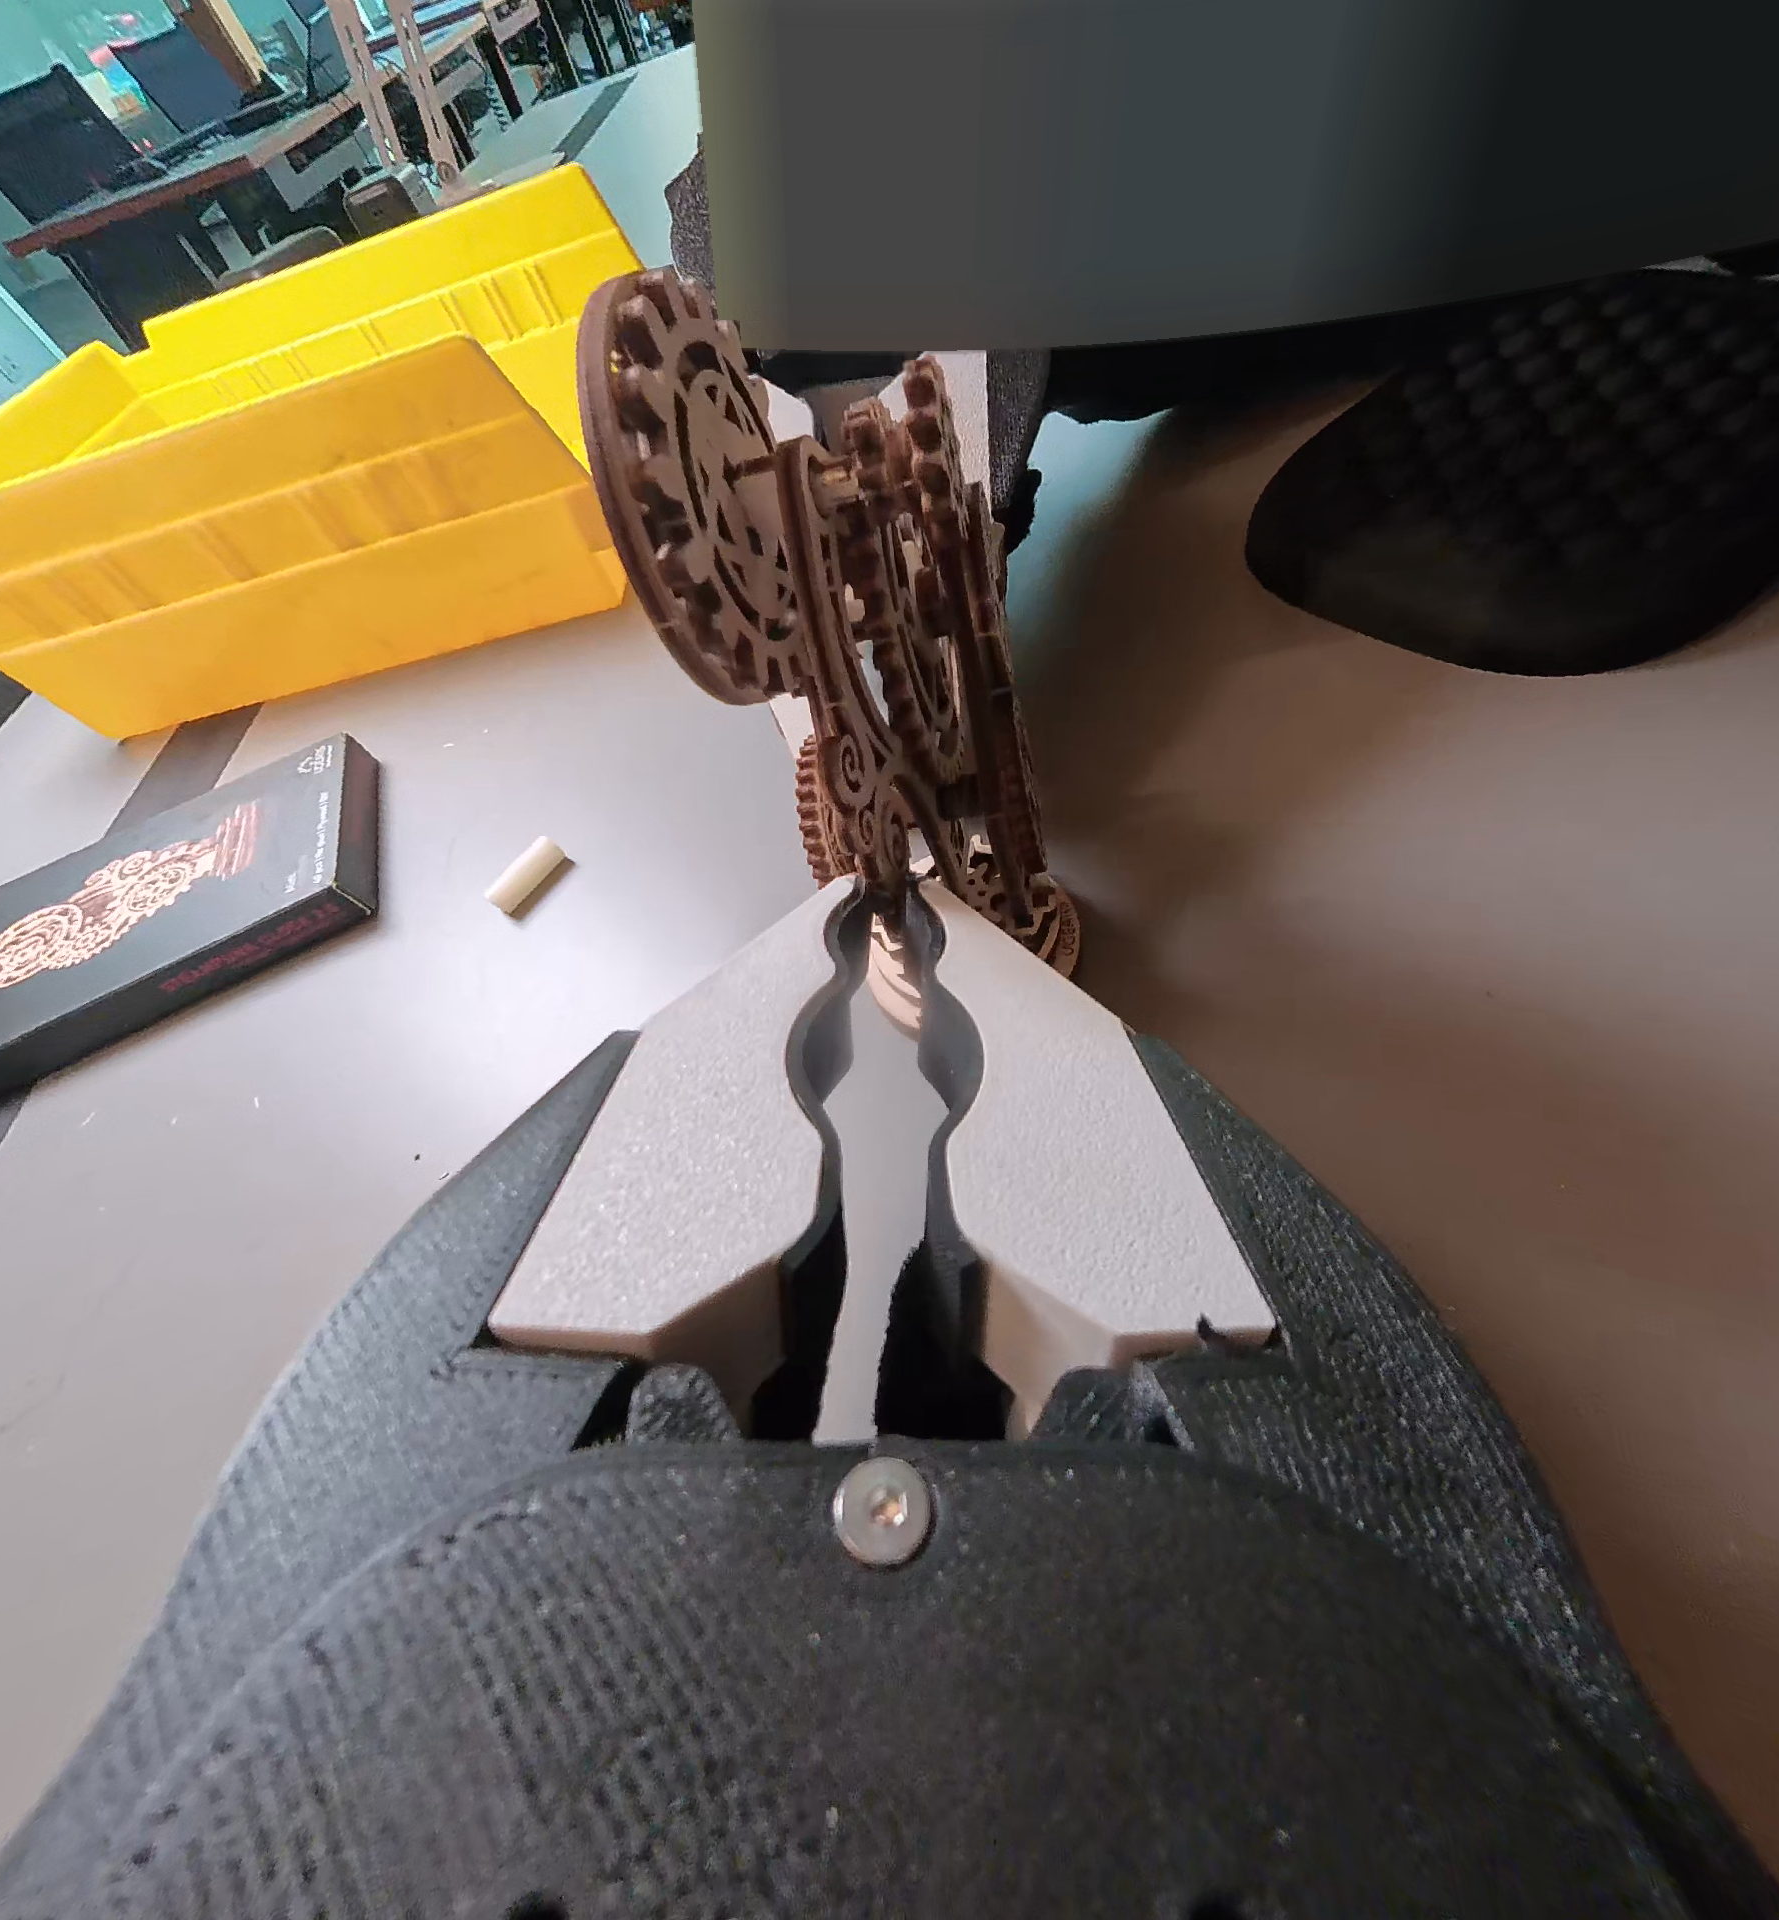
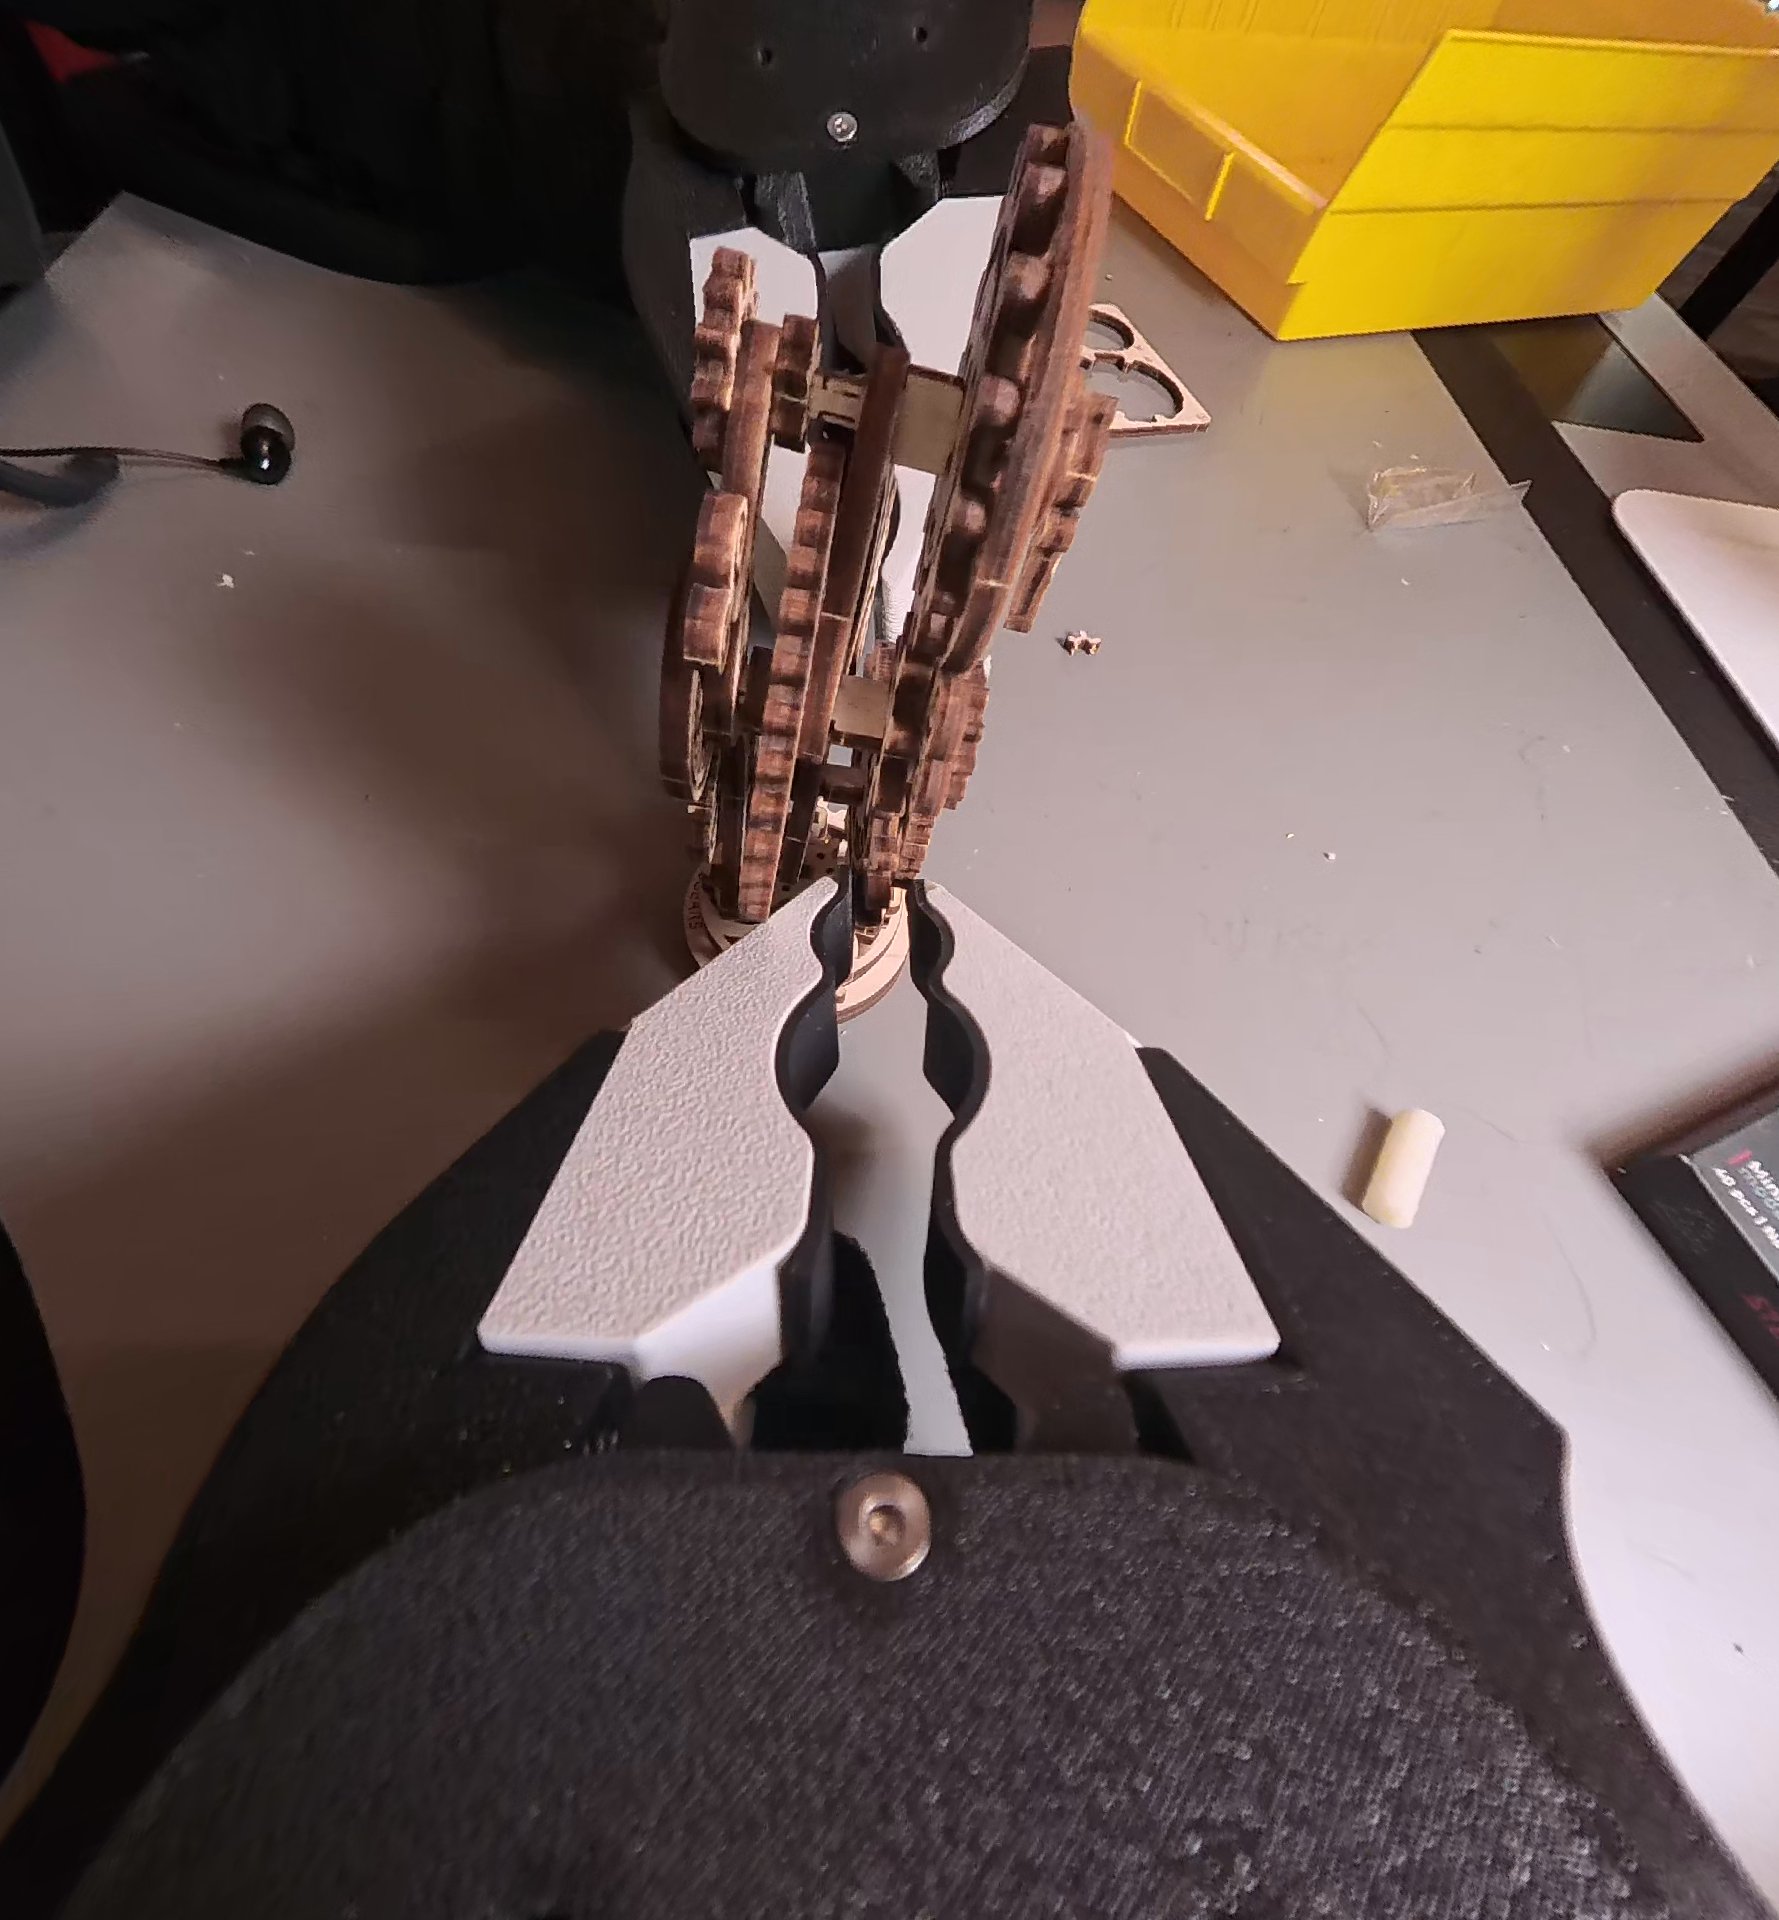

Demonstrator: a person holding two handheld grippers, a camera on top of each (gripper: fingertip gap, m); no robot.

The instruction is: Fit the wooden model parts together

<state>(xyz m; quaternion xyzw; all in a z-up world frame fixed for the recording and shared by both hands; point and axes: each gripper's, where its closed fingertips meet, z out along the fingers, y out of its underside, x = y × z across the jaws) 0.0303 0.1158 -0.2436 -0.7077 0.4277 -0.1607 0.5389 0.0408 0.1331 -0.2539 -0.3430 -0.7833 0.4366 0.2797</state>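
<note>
One wooden gear model (image 1: 843, 623) stands on the table (image 1: 449, 1039), near two yellow bins (image 1: 272, 499). The left gripper (image 1: 887, 896) pinches its thin bottom edge. The right gripper (image 2: 880, 899) is closed on the model's lower part too.

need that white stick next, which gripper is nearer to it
Judging loosely, right. The white stick lies just right of the right gripper, beside its finger. The left gripper sits across the model, stick farther off to its left.

A wooden gear model (image 2: 843, 582) is seen upright on the grey tabletop (image 2: 1280, 831), its lower frame clamped between the right gripper's (image 2: 880, 899) jaws.
</note>
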